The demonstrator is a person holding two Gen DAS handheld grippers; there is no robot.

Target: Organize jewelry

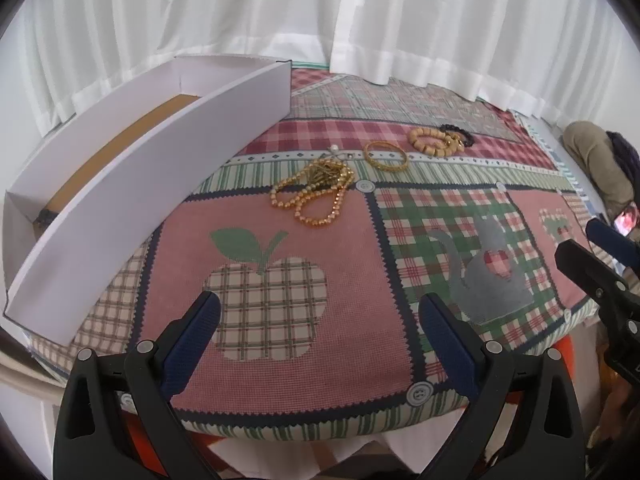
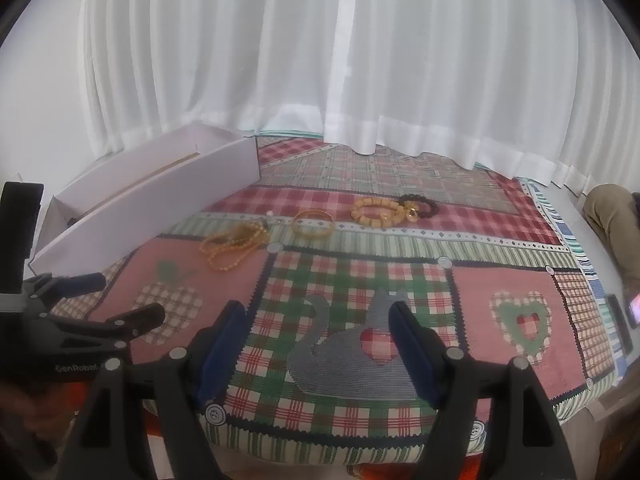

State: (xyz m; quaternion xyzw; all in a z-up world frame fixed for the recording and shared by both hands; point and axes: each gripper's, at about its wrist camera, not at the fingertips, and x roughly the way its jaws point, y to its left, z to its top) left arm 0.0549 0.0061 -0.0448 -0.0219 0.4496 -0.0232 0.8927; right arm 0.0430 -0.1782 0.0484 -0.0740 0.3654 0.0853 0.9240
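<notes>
Jewelry lies in a row on the patchwork cloth (image 1: 280,368): a gold bead necklace (image 1: 316,196) (image 2: 232,246), a gold bangle (image 1: 386,155) (image 2: 312,223), a cream bead bracelet (image 1: 430,141) (image 2: 376,212) and a dark bead bracelet (image 1: 464,133) (image 2: 424,204). A long white box (image 1: 132,200) (image 2: 152,204) with a brown floor stands at the left, a dark item in its near end. My left gripper (image 1: 320,332) is open and empty above the apple patch. My right gripper (image 2: 318,344) is open and empty above the cat patch, well short of the jewelry.
White curtains (image 2: 360,80) hang behind the table. A person's leg (image 1: 596,168) and a lit phone (image 2: 634,304) are at the far right. The table's front edge runs just under both grippers. The left gripper's fingers (image 2: 132,320) show at the left of the right wrist view.
</notes>
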